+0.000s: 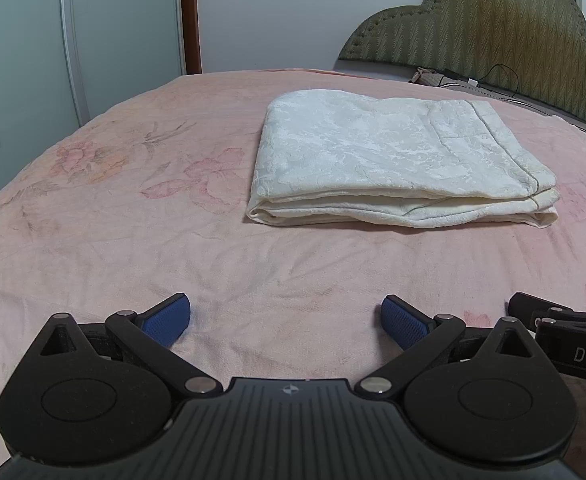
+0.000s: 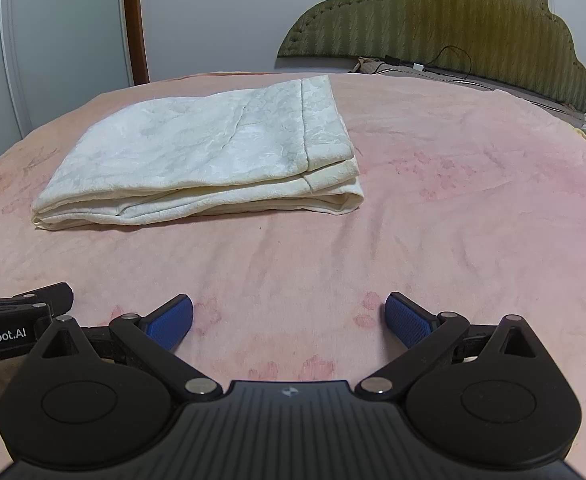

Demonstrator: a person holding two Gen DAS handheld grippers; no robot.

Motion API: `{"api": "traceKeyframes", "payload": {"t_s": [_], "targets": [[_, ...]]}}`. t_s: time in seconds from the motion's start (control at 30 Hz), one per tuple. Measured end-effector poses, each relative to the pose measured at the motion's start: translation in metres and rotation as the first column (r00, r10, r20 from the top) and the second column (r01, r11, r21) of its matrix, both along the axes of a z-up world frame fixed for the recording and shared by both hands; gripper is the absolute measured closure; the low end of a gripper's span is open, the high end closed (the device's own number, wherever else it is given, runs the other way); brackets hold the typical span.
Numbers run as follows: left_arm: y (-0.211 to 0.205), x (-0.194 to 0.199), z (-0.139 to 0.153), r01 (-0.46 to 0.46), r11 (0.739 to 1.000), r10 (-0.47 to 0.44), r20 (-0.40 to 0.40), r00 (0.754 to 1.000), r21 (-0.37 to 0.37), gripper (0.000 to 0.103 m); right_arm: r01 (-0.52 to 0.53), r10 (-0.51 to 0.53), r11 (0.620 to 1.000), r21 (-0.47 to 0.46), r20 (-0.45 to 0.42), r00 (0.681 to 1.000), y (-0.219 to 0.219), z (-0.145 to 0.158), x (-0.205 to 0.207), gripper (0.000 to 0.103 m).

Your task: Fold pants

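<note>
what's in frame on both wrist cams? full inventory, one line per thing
cream textured fabric pants: 1, off-white, folded into a flat stack, lying on the bed ahead of both grippers
pink floral bedspread: 1, pale pink with faded flowers, covers the bed
olive quilted scalloped headboard: 1, olive green, far right end of the bed
black cable: 1, black, at the base of the headboard
white wardrobe door: 1, white, far left
brown wooden post: 1, brown, beside the door
left hand-held gripper: 1, black with blue pads, open, low over bedspread
right hand-held gripper: 1, same, open
</note>
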State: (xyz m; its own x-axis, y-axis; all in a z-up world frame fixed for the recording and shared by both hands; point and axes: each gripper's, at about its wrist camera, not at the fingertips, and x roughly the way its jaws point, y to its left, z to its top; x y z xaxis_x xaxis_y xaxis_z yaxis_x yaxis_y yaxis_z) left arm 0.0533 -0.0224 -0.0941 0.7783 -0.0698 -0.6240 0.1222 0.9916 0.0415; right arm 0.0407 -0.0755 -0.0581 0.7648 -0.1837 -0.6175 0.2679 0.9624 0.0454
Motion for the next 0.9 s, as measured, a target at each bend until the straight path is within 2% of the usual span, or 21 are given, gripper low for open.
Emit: {"api": "traceKeyframes", "payload": {"t_s": [0.73,0.9], "targets": [[-0.0042,0.0013,0.0001,-0.018,1.000,0.018,0.000,1.000,0.004,0.000,-0.002,0.002,1.000,0.002,0.000,1.000,-0.0004,0.0000,0.0001,0.000],[-0.0044,0.0040,0.0020,0.001,1.000,-0.001,-0.011,1.000,0.016,0.000,-0.046,0.046,0.999,-0.009,0.002,0.999,0.0012,0.0015,0.0046,0.000]]}}
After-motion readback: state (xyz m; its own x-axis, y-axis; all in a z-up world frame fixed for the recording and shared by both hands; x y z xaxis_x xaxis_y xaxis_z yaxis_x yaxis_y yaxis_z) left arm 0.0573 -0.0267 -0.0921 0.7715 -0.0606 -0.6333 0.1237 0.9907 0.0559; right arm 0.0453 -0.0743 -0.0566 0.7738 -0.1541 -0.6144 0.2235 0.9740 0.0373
